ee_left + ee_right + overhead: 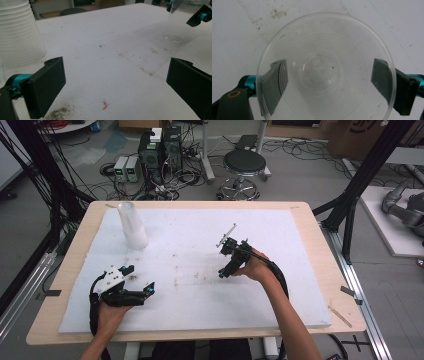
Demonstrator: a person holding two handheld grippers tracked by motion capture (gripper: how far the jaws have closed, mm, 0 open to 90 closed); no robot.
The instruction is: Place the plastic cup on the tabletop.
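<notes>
Your right gripper (329, 85) pointed down over a clear plastic cup (325, 70) at frame centre; its jaws stood wide either side of the cup, apparently no longer pressing it, though the transparent wall made contact hard to judge. The cup stood on the white surface (242, 30). Your left gripper (112, 82), lower left in the high view, was open and empty, with the stack of cups (17, 32) at upper left.

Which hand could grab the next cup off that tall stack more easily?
Left. The left gripper, fingers open and empty, is close to the tall stack of clear plastic cups; the right gripper straddles a single clear plastic cup farther off.
</notes>
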